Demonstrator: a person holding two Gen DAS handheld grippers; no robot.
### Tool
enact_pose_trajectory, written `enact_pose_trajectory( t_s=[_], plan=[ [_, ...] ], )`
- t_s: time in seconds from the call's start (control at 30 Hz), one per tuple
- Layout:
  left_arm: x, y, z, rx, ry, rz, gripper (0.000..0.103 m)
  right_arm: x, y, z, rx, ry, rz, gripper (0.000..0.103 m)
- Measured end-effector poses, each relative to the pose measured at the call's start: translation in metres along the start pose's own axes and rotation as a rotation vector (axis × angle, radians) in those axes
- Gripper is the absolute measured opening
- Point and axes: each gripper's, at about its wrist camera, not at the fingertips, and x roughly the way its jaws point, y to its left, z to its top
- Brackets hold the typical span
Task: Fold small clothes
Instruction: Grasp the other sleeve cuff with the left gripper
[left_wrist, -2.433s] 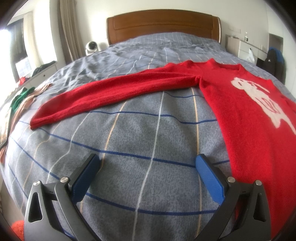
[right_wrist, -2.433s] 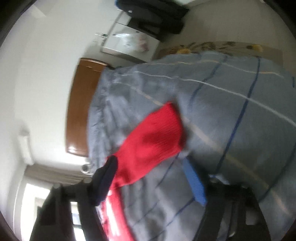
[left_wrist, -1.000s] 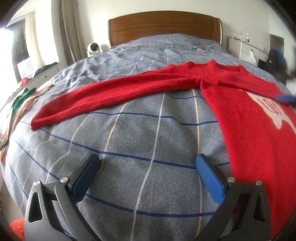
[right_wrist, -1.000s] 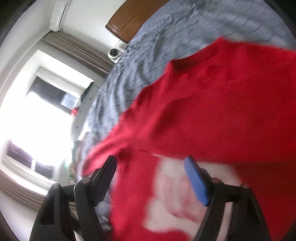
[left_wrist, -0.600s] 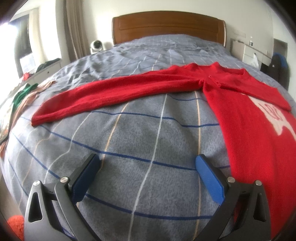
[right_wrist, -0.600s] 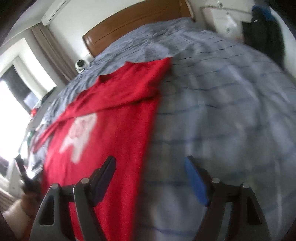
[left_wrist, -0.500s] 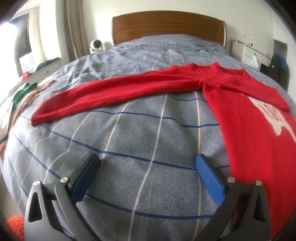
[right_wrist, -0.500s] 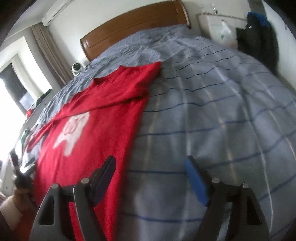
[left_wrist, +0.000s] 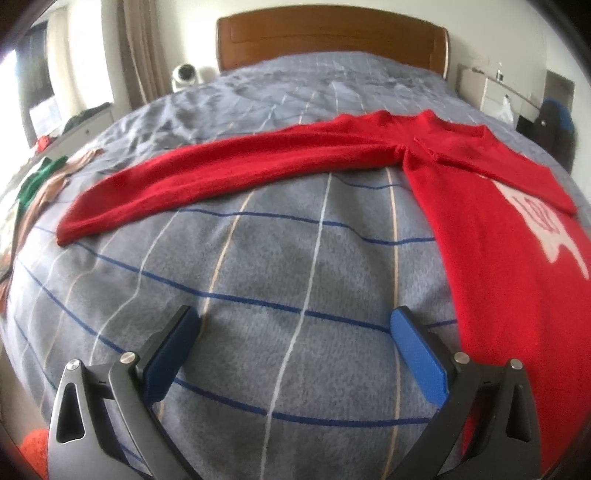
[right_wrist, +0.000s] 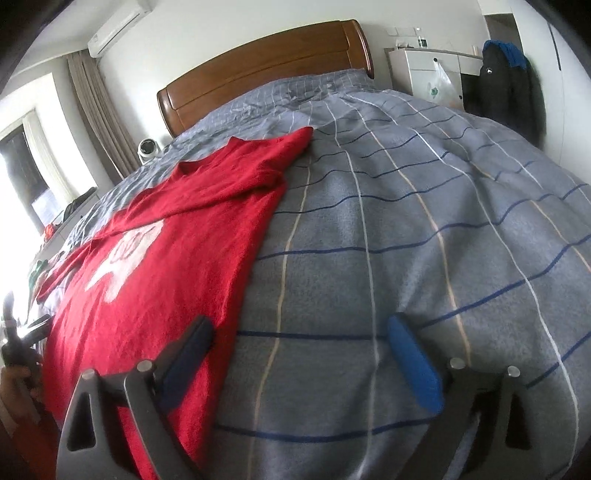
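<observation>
A red sweater (left_wrist: 491, 236) with a white print lies flat on the grey checked bedspread (left_wrist: 280, 266). Its left sleeve (left_wrist: 229, 173) stretches out to the left; its right sleeve (right_wrist: 236, 181) is folded across the chest. My left gripper (left_wrist: 295, 328) hovers open over bare bedspread, left of the sweater's body, nothing between its blue pads. My right gripper (right_wrist: 299, 332) is still opening; it holds nothing and hangs over the sweater's right edge (right_wrist: 243, 280), with its left finger (right_wrist: 192, 343) above the red fabric.
A wooden headboard (left_wrist: 328, 37) closes the far end of the bed. Other clothes (left_wrist: 40, 184) lie at the bed's left edge. A white cabinet (right_wrist: 428, 74) and a hanging dark jacket (right_wrist: 506, 81) stand to the right. A hand (right_wrist: 14, 384) holding the other gripper shows at the left.
The right gripper let go of the right sleeve, now folded over the chest, swung back to the sweater's right edge and widened. The left gripper stayed put.
</observation>
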Motion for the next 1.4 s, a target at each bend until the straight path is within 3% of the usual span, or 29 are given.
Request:
enact_pose_trajectory(
  t_s=[0.1, 0.2, 0.3, 0.37, 0.47, 0.57, 0.67, 0.77, 0.83, 0.93, 1.1, 1.27, 1.4],
  plan=[
    [-0.004, 0.001, 0.003, 0.008, 0.05, -0.029, 0.102, 0.001, 0.002, -0.002, -0.013, -0.002, -0.009, 0.096],
    [-0.017, 0.011, 0.015, 0.01, 0.12, -0.13, 0.102, 0.002, 0.002, -0.002, -0.021, -0.002, -0.012, 0.097],
    [-0.039, 0.041, 0.036, -0.044, 0.105, -0.188, 0.102, 0.001, 0.001, -0.003, -0.021, -0.002, -0.008, 0.097],
    [-0.045, 0.069, 0.053, -0.068, 0.094, -0.171, 0.102, 0.001, 0.002, -0.003, -0.023, -0.003, -0.006, 0.098],
    [-0.038, 0.128, 0.076, -0.14, 0.079, -0.079, 0.102, 0.001, 0.003, -0.003, -0.027, -0.002, -0.007, 0.098],
    [-0.006, 0.202, 0.084, -0.339, 0.15, -0.038, 0.101, 0.001, 0.003, -0.003, -0.028, -0.002, -0.009, 0.098],
    [0.025, 0.238, 0.082, -0.444, 0.217, -0.093, 0.09, 0.002, 0.003, -0.004, -0.031, -0.002, -0.013, 0.098],
    [0.043, 0.237, 0.084, -0.439, 0.233, -0.146, 0.076, 0.002, 0.004, -0.003, -0.032, -0.003, -0.016, 0.098],
    [0.051, 0.23, 0.09, -0.442, 0.21, -0.235, 0.063, 0.002, 0.004, -0.004, -0.034, -0.004, -0.018, 0.098],
    [0.054, 0.224, 0.104, -0.465, 0.144, -0.313, 0.057, 0.002, 0.005, -0.004, -0.038, -0.005, -0.025, 0.098],
    [0.035, 0.253, 0.108, -0.586, -0.015, -0.304, 0.058, 0.003, 0.005, -0.004, -0.042, -0.005, -0.033, 0.098],
    [0.033, 0.27, 0.092, -0.589, 0.029, -0.241, 0.058, 0.004, 0.005, -0.004, -0.046, -0.006, -0.034, 0.099],
    [0.045, 0.259, 0.082, -0.559, 0.1, -0.265, 0.069, 0.004, 0.005, -0.004, -0.051, -0.007, -0.037, 0.1]
  ],
)
